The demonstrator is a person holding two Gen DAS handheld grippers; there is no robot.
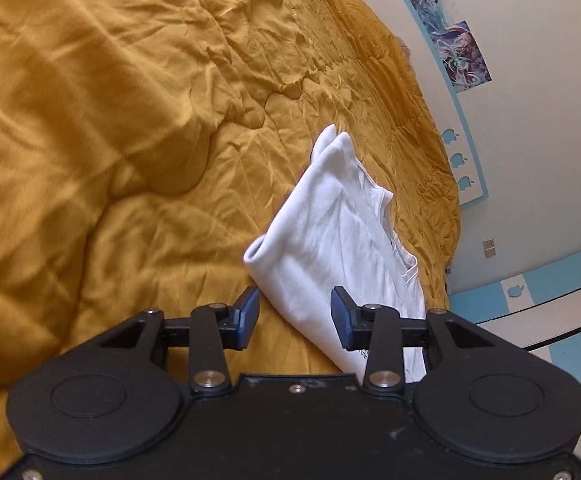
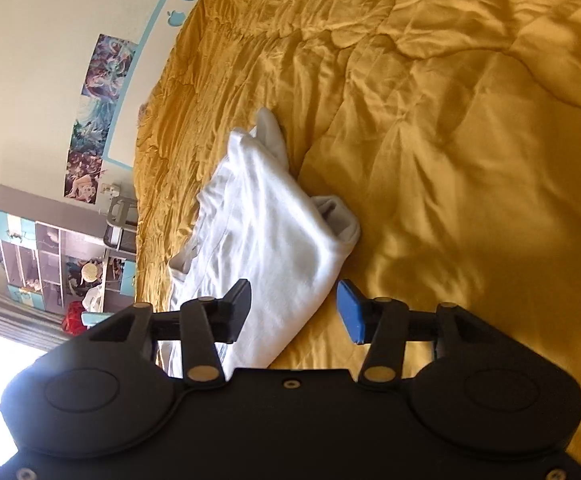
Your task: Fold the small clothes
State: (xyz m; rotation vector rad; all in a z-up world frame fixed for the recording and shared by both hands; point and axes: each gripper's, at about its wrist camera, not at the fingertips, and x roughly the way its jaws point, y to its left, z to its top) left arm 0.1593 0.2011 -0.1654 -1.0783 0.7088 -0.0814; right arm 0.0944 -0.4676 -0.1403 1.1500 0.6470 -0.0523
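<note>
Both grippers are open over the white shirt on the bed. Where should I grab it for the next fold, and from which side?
Probably the near end of the white shirt, where it lies flattest. The right gripper already hangs open just above that end, so bring it straight down and pinch the long folded edge from the quilt side. The left gripper can take the same end. The bunched far corner offers a poorer hold.
</note>
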